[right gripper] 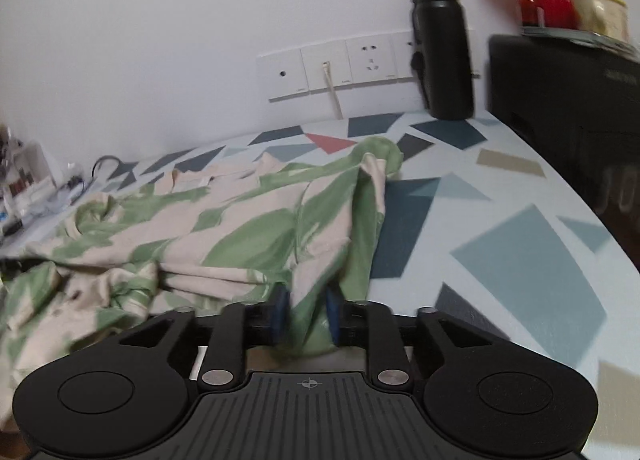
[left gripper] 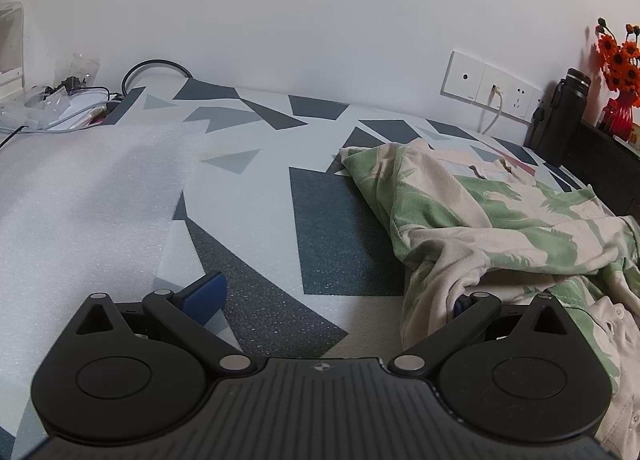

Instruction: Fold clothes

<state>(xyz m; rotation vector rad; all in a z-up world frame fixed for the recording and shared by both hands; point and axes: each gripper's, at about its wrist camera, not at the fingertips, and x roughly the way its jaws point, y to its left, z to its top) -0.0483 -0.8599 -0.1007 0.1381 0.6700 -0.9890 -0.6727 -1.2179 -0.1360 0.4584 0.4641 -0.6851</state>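
The shirt, cream with green leaves, lies rumpled on the patterned desk, toward the wall with the sockets and well short of the black bottle. The right tongs are nearly closed on a bunched fold of its near edge, cloth filling the gap between the blue pads. The left tongs stand wide; one pad is over bare desk beside the foam sheet, the other is tucked into the shirt's near hem, gripping nothing.

The step in hand looks like the opening one: taking hold of the garment so it can be spread flat. Next, the left tongs probably need to close on the hem or a matching corner, then both lift and draw apart to smooth the cloth before any fold
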